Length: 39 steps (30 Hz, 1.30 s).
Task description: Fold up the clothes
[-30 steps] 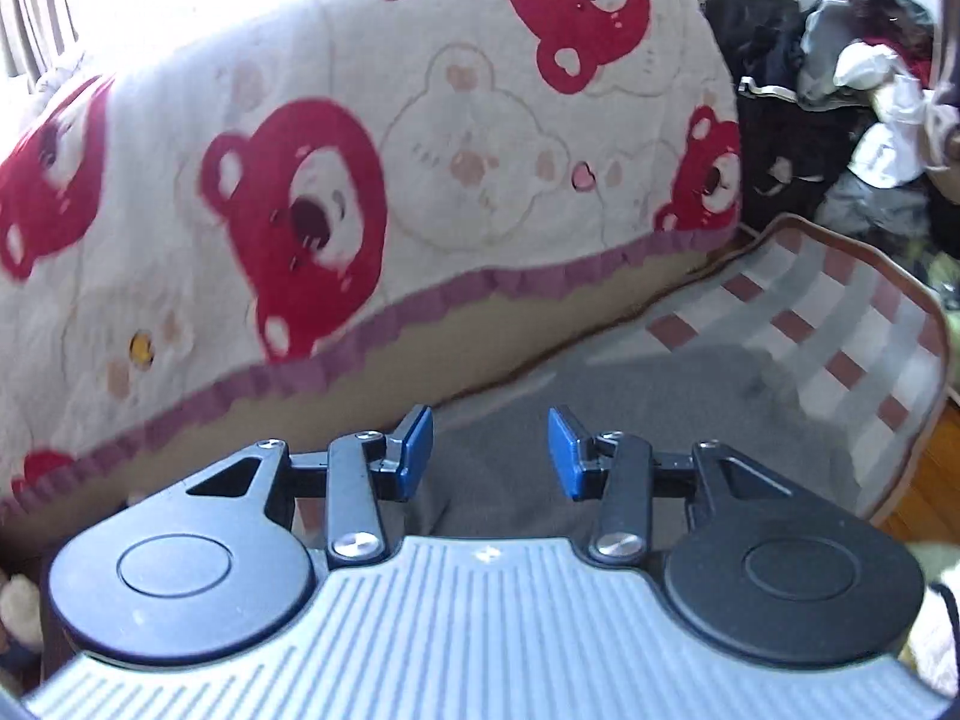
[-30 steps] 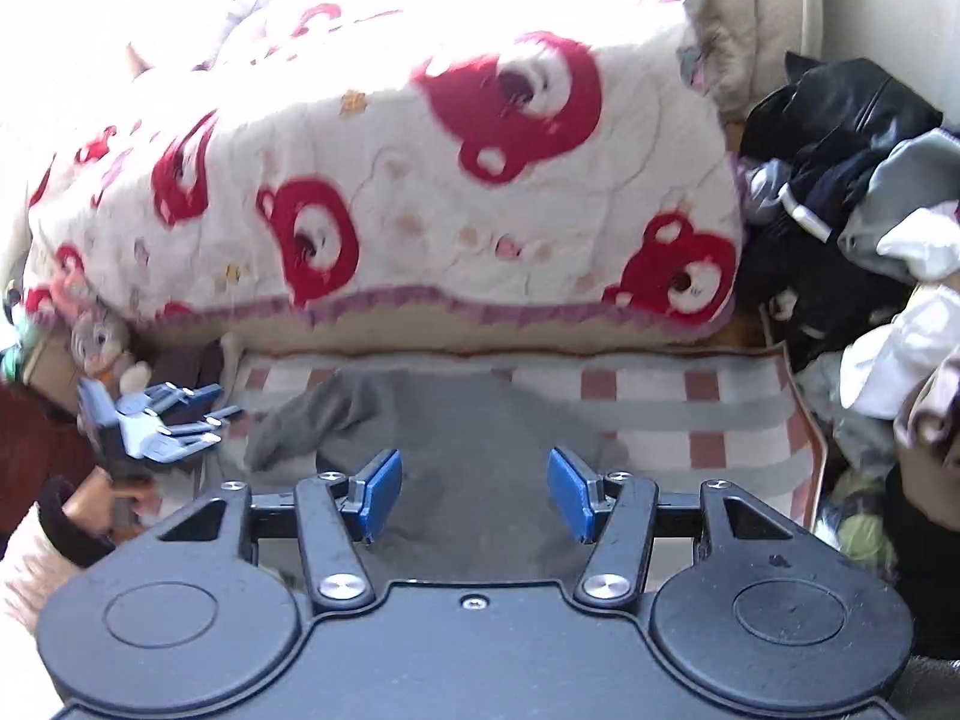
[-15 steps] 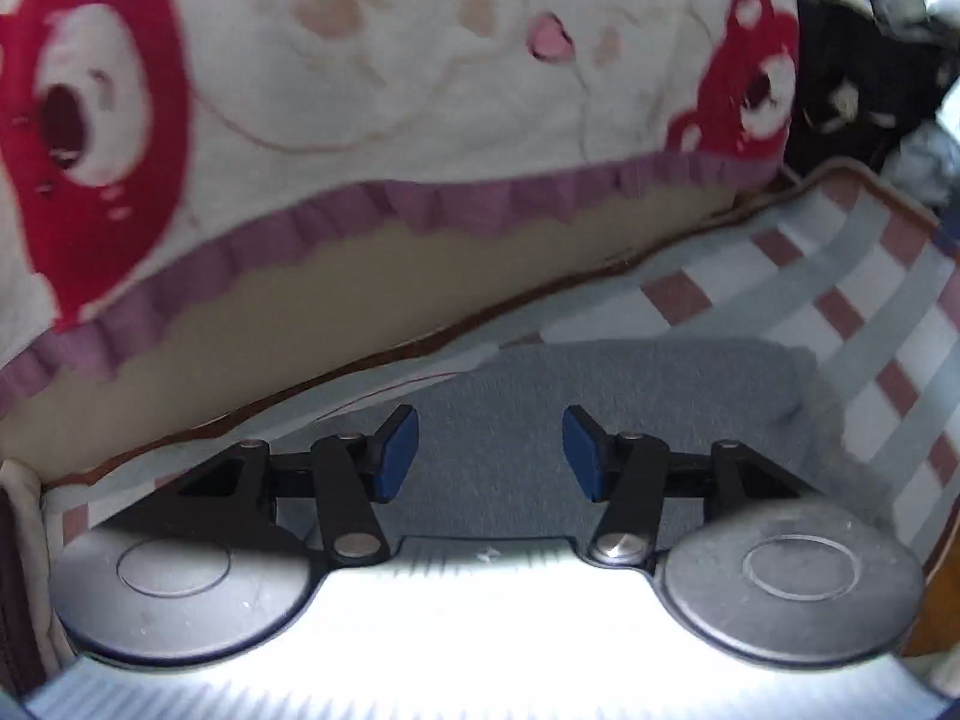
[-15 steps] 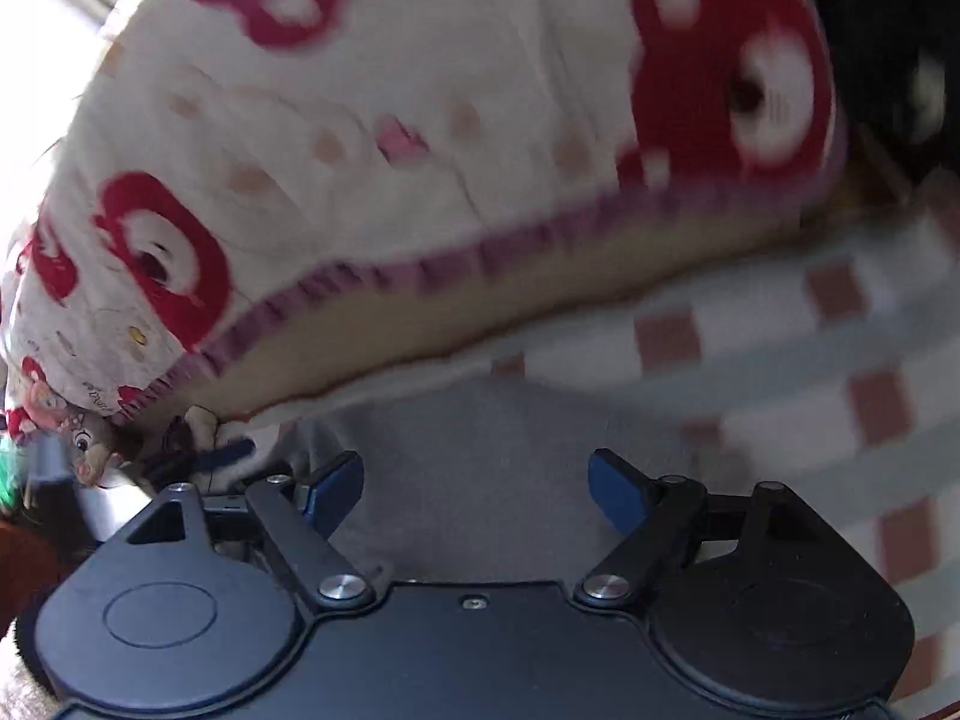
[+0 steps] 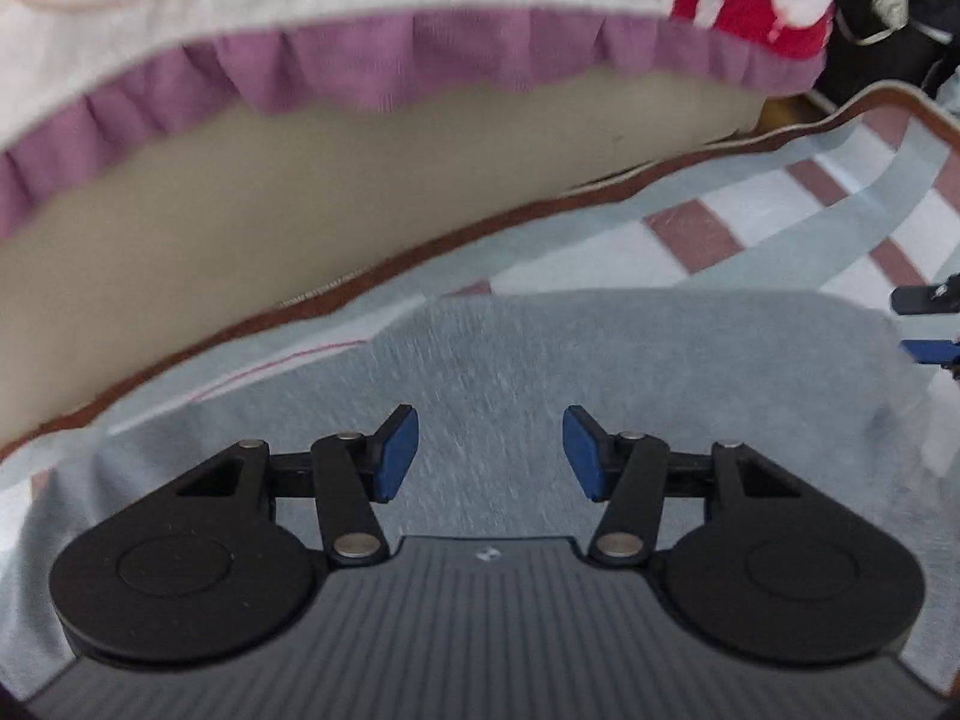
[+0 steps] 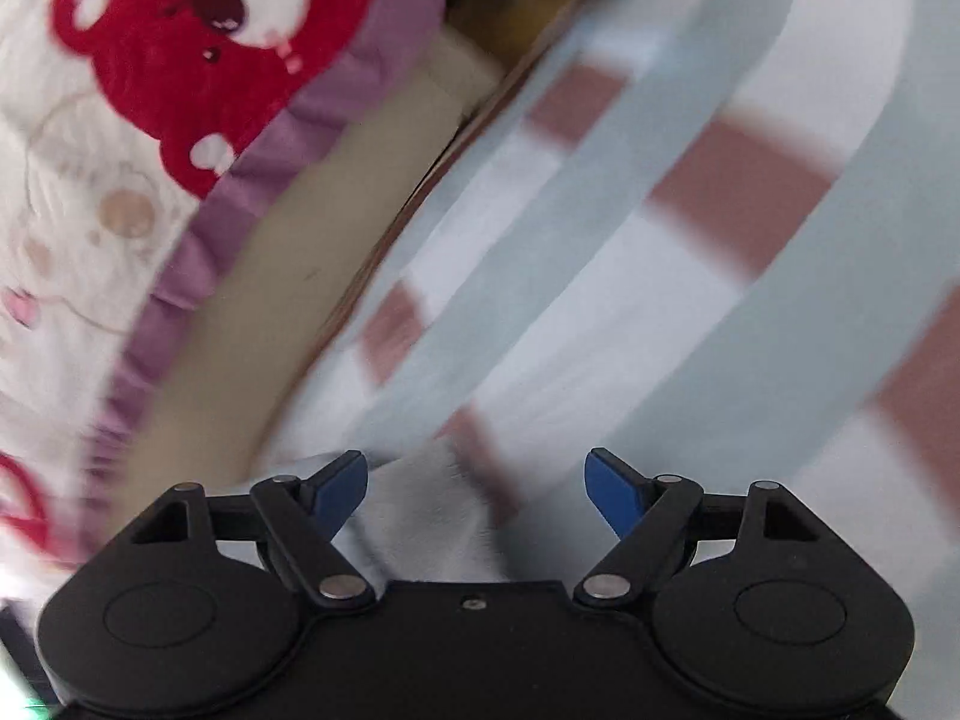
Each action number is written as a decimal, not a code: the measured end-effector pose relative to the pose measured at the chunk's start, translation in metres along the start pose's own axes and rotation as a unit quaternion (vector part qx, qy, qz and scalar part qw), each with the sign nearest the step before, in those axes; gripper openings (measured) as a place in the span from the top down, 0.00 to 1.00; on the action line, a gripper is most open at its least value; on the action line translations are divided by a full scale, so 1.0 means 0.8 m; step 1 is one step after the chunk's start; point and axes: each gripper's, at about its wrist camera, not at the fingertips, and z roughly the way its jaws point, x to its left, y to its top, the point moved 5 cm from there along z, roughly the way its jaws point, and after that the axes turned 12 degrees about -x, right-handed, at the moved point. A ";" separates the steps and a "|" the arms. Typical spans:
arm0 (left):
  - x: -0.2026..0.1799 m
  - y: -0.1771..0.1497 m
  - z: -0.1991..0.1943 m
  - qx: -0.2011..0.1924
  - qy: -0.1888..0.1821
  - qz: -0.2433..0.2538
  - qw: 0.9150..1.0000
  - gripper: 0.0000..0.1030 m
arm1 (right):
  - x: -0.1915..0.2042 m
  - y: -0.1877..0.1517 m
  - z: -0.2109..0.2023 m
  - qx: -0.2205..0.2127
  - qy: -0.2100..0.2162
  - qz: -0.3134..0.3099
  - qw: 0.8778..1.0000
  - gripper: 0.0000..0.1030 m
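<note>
A grey garment (image 5: 600,360), spread on a checked mat (image 5: 750,228), was approached by both grippers (image 5: 489,456) (image 6: 474,489), fingers apart, seemingly for gripping.

A checked mat (image 5: 750,222) of pale blue bands, white squares and brownish-red squares, edged in brown, carries everything. Directly on it lies a grey garment (image 5: 600,360), spread flat at the middle of the left wrist view, its far edge toward 12 o'clock. In the right wrist view the mat (image 6: 690,240) fills the frame toward 2 o'clock, and a corner of the garment (image 6: 432,498) shows at 6 o'clock.
</note>
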 end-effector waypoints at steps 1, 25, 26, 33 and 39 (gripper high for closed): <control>0.002 -0.001 0.008 0.001 -0.002 -0.007 1.000 0.49 | -0.004 -0.004 0.015 0.032 0.027 0.027 0.999 0.18; -0.046 -0.082 0.028 0.056 -0.085 0.033 0.994 0.75 | 0.172 -0.267 0.005 0.333 0.193 -0.319 0.866 0.39; -0.047 -0.088 0.023 0.047 -0.083 0.029 0.995 0.88 | 0.171 -0.259 0.004 0.326 0.194 -0.309 0.872 0.39; -0.046 -0.095 -0.021 0.020 -0.072 0.044 0.996 0.95 | 0.152 -0.187 0.014 0.239 0.191 -0.134 0.942 0.30; -0.027 -0.094 -0.063 -0.022 -0.079 0.032 0.996 0.96 | 0.136 -0.190 0.052 0.225 0.163 -0.044 0.960 0.29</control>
